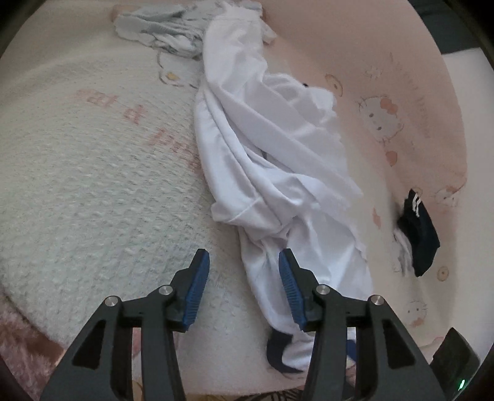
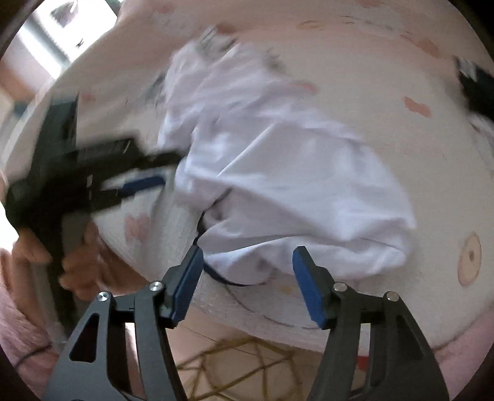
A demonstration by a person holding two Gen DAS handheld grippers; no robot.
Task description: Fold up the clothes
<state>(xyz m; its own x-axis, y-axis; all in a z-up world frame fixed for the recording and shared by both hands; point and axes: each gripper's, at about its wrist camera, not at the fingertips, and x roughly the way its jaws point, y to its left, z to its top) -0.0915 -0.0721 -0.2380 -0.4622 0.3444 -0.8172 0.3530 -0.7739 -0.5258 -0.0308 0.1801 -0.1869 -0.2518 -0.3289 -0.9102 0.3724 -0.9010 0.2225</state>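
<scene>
Only blurred pink blanket lettering.

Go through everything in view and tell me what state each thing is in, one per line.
White garment: crumpled, unfolded, lying on the bed.
Dark garment: bunched up, lying apart from the white one.
Pale blue clothes: heaped at the far end.
Left gripper: open, holding nothing.
Right gripper: open, holding nothing.

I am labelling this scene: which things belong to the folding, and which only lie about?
For the job:
- crumpled white cloth garment with dark trim
- left gripper
- right gripper

Lying about:
- folded dark navy striped item
- pale blue-grey crumpled cloth
</scene>
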